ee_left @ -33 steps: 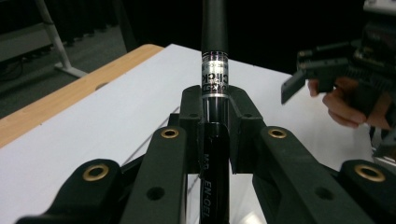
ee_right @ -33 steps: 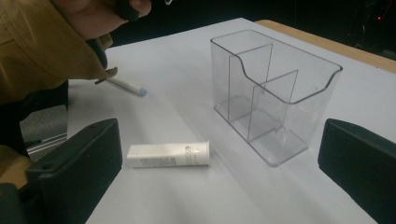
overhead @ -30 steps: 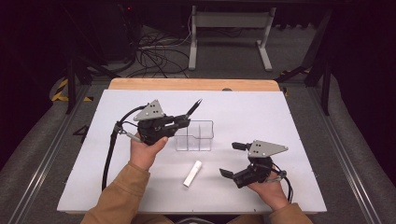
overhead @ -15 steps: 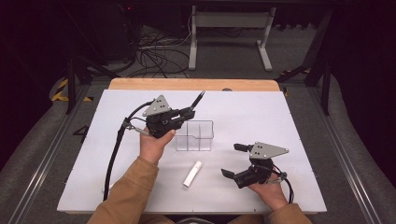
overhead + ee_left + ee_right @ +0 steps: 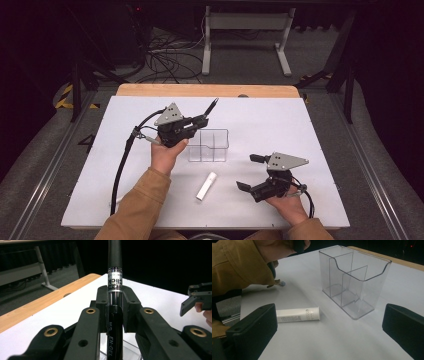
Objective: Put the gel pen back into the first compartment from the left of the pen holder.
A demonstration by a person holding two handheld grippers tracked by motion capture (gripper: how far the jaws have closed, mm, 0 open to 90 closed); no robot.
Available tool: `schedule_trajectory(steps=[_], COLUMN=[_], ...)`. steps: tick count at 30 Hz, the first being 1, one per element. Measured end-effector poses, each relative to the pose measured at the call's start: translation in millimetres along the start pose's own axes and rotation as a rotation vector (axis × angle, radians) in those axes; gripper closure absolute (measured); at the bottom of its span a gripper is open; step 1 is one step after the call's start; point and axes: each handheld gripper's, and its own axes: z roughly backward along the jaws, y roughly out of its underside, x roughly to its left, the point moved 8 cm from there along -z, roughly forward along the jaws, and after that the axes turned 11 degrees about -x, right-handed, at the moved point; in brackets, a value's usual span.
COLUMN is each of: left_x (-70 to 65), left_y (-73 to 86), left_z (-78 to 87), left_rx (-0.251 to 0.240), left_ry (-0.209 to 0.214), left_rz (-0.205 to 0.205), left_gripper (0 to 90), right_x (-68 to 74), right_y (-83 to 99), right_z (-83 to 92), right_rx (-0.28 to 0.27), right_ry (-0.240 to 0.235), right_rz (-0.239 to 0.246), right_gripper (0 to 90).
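We see a white rectangular table (image 5: 310, 130) carrying a clear plastic organiser with inner dividers (image 5: 210, 146). Above the organiser's left end, we find the left gripper (image 5: 201, 120) clamped on a black gel pen with a silver band (image 5: 115, 285). The pen runs lengthwise between the jaws and sticks out past their tips, slanting up and away from the person. The right gripper (image 5: 249, 172) rests near the table's front right, jaws wide apart with nothing between them. Between the two arms lies a small white tube (image 5: 206, 186), in front of the organiser.
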Motion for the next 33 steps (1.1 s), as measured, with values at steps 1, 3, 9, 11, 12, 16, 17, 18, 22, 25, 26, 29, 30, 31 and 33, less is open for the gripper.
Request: schedule_trajectory(steps=[1, 3, 9, 11, 12, 16, 17, 18, 22, 25, 26, 29, 30, 31, 33], left_x=[0.6, 0.8, 6.4, 8.6, 8.9, 9.4, 8.9, 9.2, 10.5, 9.9, 9.7, 8.8, 8.3, 8.3, 8.6], left_y=[0.9, 3.9, 11.8, 15.2, 17.5, 22.6, 23.7, 24.9, 28.3, 30.6, 31.4, 32.8, 33.4, 33.8, 34.8], left_z=[-0.7, -1.5, -2.0, -2.1, -1.9, -4.0, -4.5, -4.8, -4.9, -5.0, -5.2, -5.2, -4.8, -4.7, -4.2], left_rx=[-0.002, 0.005, -0.025, -0.025, -0.016, -0.019, -0.015, -0.009, 0.002, 0.008, 0.013, 0.018, 0.023, 0.024, 0.026], left_ry=[0.001, 0.003, 0.004, 0.002, 0.003, 0.016, 0.017, 0.018, 0.017, 0.019, 0.019, 0.018, 0.021, 0.02, 0.016], left_rz=[0.0, 0.004, -0.006, 0.005, 0.016, 0.034, 0.034, 0.026, 0.027, 0.041, 0.039, 0.039, 0.039, 0.04, 0.041], left_gripper=[78.8, 78.7, 78.7, 78.7, 78.7, 78.7, 78.7, 78.7, 78.6, 78.6, 78.6, 78.6, 78.6, 78.6, 78.6], right_x=[0.1, 0.2, 1.3, 1.5, 1.6, 2.5, 2.7, 3.0, 3.5, 4.0, 4.1, 4.4, 4.6, 4.9, 5.1], right_y=[-0.1, 0.0, 1.2, 1.4, 1.5, 2.4, 2.6, 2.8, 3.2, 3.5, 3.6, 3.7, 3.7, 3.7, 3.7], right_z=[0.0, 0.0, -0.9, -1.2, -1.4, -2.1, -2.3, -2.5, -2.9, -3.1, -3.2, -3.4, -3.5, -3.5, -3.7], right_rx=[-0.001, 0.001, 0.006, 0.005, 0.005, 0.009, 0.011, 0.011, 0.013, 0.014, 0.015, 0.015, 0.016, 0.016, 0.015], right_ry=[-0.001, -0.003, -0.014, -0.017, -0.018, -0.022, -0.023, -0.025, -0.029, -0.031, -0.031, -0.033, -0.034, -0.036, -0.036], right_rz=[0.001, -0.001, -0.001, -0.003, -0.004, -0.002, -0.002, -0.002, 0.0, 0.0, 0.0, 0.001, 0.001, 0.001, 0.004], right_gripper=[0.1, 0.1, 0.1, 0.1, 0.2, 0.1, 0.1, 0.1, 0.1, 0.1, 0.2, 0.2, 0.2, 0.2, 0.2])
